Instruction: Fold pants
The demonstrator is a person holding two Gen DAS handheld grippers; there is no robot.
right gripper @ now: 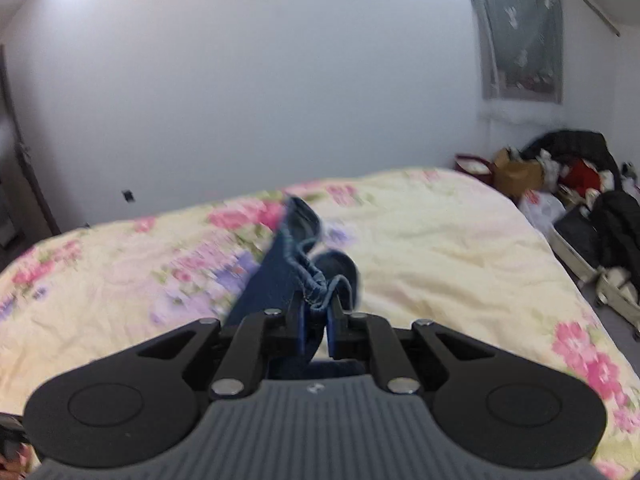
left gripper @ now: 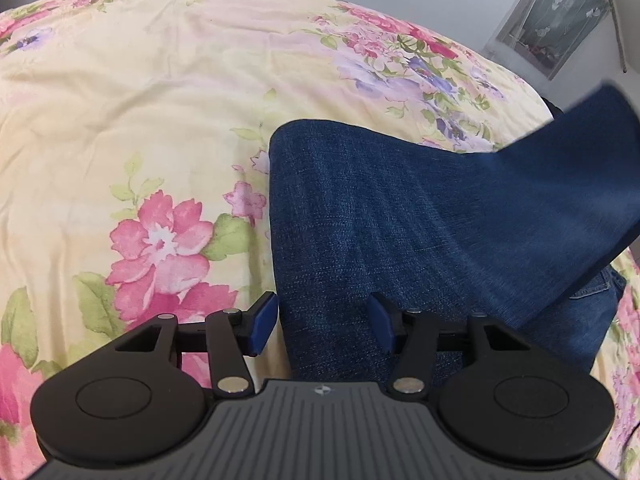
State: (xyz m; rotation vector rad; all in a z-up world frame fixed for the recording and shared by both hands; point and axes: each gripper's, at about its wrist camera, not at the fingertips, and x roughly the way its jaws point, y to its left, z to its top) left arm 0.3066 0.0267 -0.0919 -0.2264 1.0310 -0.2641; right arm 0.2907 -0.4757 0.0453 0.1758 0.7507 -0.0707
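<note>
On a floral bedspread (left gripper: 120, 120), the right gripper (right gripper: 316, 330) pinches a jeans (left gripper: 380, 220) hem shut and lifts it mid-fold, while the left gripper (left gripper: 324, 322) straddles the denim, jaws apart. Next, likely, carrying the hem across.

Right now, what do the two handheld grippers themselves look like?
Both look alike. The left gripper and right gripper have matte black linkage arms with silver pivot pins, two round black discs at the base, a ribbed grey body bearing a small emblem, and blue fingertip pads. No cables, hands or sleeves show.
</note>
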